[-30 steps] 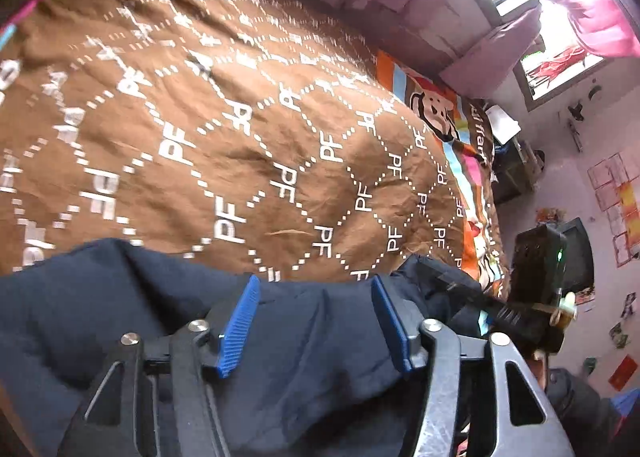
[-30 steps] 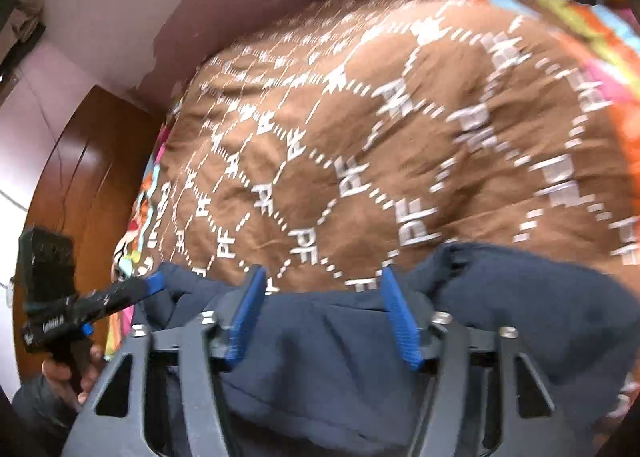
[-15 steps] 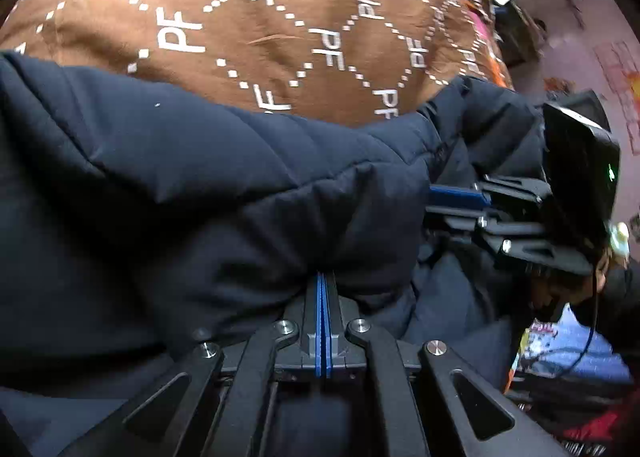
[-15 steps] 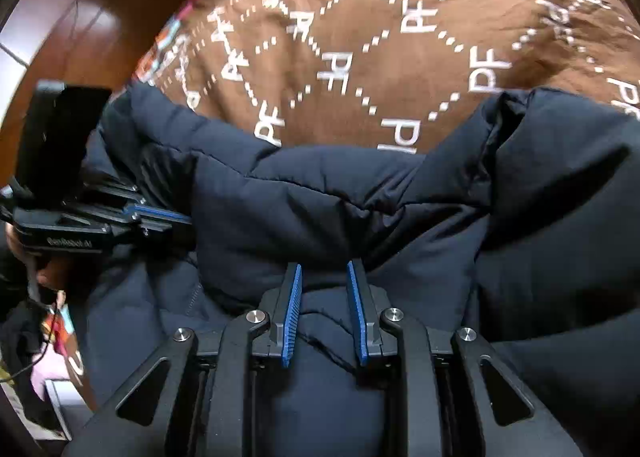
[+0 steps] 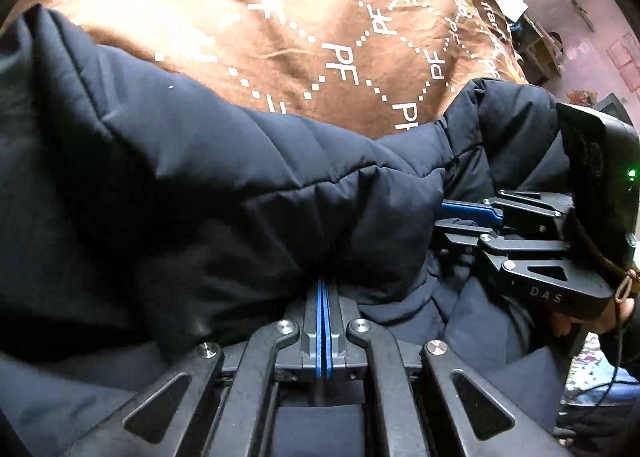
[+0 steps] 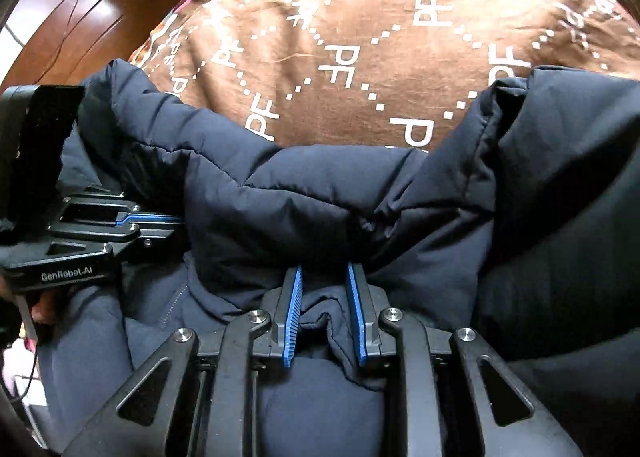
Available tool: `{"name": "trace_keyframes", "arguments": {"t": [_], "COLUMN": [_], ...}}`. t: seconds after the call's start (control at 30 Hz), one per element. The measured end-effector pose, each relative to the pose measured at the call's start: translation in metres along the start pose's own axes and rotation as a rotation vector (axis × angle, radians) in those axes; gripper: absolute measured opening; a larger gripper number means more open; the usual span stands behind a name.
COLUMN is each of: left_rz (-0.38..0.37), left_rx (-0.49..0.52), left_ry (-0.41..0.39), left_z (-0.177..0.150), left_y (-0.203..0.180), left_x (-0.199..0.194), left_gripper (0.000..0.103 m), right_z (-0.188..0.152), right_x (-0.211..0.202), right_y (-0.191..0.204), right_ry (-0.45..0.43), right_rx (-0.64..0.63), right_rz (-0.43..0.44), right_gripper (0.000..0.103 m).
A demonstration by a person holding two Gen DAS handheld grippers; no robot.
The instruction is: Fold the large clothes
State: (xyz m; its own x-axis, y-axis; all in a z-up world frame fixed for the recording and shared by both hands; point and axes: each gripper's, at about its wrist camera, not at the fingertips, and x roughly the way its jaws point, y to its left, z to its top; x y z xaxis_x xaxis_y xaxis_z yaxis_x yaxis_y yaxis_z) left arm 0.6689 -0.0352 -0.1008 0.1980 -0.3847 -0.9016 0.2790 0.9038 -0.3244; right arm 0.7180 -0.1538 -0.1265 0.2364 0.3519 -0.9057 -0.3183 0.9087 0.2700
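Note:
A dark navy puffer jacket (image 5: 224, 185) lies on a brown blanket with white PF lettering (image 5: 280, 17). My left gripper (image 5: 323, 289) is shut on a fold of the jacket, blue pads pressed together. My right gripper (image 6: 324, 277) is shut on a thick fold of the same jacket (image 6: 304, 209), fabric bunched between its blue pads. The right gripper also shows at the right of the left wrist view (image 5: 464, 217), and the left gripper at the left of the right wrist view (image 6: 176, 223), both biting the jacket's edge.
The brown blanket (image 6: 380, 37) covers the bed beyond the jacket. A wooden headboard or door (image 6: 80, 17) stands at the upper left of the right wrist view. Shelves and clutter (image 5: 540, 49) sit by the pink wall on the far right.
Both grippers went from open above the jacket to shut on its folds. The jacket edge has been pulled a little further over the blanket.

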Motion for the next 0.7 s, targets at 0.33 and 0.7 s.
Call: {"name": "trace_keyframes", "arguments": {"t": [0.33,0.7], "left_rz": [0.058,0.102], "left_rx": [0.022,0.066], "left_ry": [-0.098,-0.185], "left_z": [-0.006,-0.014], "left_y": [0.001,-0.006], "left_x": [-0.001,-0.015], "left_gripper": [0.003,0.003], "right_z": [-0.009,-0.04], "right_x": [0.002,-0.026], "right_y": [-0.017,-0.043], "right_ry": [-0.068,-0.209], "right_rx": [0.018,0.019], "right_rz": [0.0,0.05], "right_gripper": [0.019,0.019]}}
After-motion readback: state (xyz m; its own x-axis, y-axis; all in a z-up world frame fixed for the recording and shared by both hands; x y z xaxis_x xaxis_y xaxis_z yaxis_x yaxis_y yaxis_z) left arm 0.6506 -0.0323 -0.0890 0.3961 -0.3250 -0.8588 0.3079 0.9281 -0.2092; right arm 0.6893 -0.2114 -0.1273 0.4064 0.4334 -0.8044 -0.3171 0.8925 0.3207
